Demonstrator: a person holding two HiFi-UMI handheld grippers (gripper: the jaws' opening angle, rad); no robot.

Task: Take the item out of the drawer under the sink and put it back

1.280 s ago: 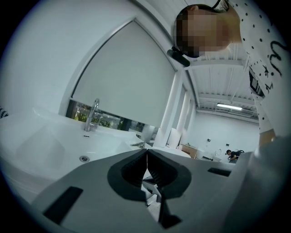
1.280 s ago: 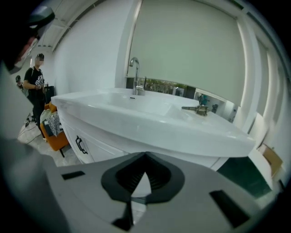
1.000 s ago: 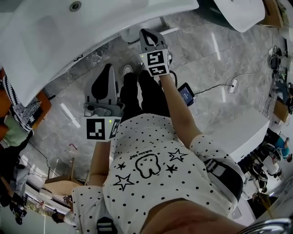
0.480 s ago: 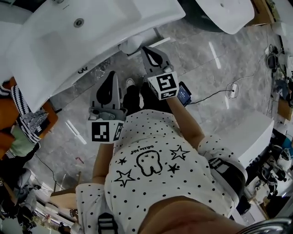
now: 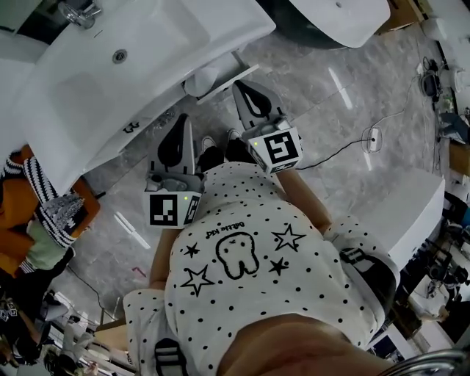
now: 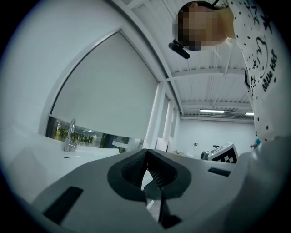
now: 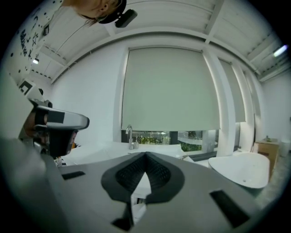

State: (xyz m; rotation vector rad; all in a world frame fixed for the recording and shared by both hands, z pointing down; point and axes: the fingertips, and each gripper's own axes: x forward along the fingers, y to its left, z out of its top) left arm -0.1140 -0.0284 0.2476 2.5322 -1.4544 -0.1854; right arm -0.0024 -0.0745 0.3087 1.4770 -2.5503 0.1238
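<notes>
The white sink [image 5: 158,51] with its tap [image 5: 77,11] fills the upper left of the head view. My left gripper [image 5: 180,119] is held in front of the sink's front edge, jaws shut and empty. To its right, my right gripper [image 5: 241,88] points at the white fitting [image 5: 213,77] under the sink's corner, also shut and empty. The left gripper view shows shut jaws [image 6: 146,151] level with the basin top and tap [image 6: 69,136]. Past the shut jaws [image 7: 145,156] in the right gripper view stands the tap [image 7: 131,136]. No drawer or item shows.
A second white basin [image 5: 345,18] is at the top right and a white block [image 5: 400,205] on the right. A cable with a socket [image 5: 373,136] lies on the grey marble floor. An orange object with striped cloth [image 5: 44,205] stands at the left.
Both grippers have come up along the sink's front, the right one more than the left. More of the basin top and the tap now shows. Both stay shut and empty.
</notes>
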